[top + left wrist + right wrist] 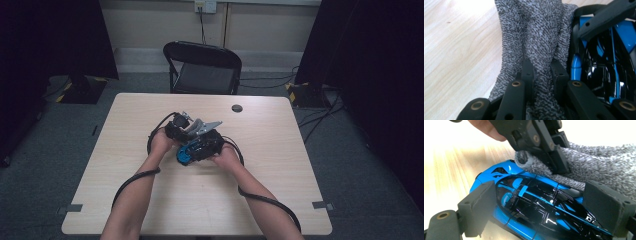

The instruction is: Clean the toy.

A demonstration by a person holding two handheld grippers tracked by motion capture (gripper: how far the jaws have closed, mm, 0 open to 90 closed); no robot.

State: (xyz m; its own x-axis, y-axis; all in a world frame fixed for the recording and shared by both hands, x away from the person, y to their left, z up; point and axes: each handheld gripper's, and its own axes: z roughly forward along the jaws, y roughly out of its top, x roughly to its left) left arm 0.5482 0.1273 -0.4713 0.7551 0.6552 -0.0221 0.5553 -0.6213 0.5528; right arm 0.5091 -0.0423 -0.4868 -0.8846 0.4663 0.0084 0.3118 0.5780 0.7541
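Observation:
A blue and black toy car [536, 205] sits between the pads of my right gripper [544, 207], which press on its two sides just above the wooden table. A grey knitted cloth [536, 32] lies against the car's top. My left gripper [543, 75] is shut on a fold of this cloth, right beside the car [606, 62]. The right gripper view has the left gripper [556, 167] coming down from above with the cloth [604, 167] pinched in it. In the high view both hands meet mid-table, left gripper [177, 127] next to right gripper [205, 145], with the car [184, 155] poking out.
The pale wooden table [150, 200] has a small dark round disc [237, 108] near its far edge. A black folding chair [202, 67] stands behind the table. Cables trail from both grippers along the forearms, and more cables lie on the floor at the right.

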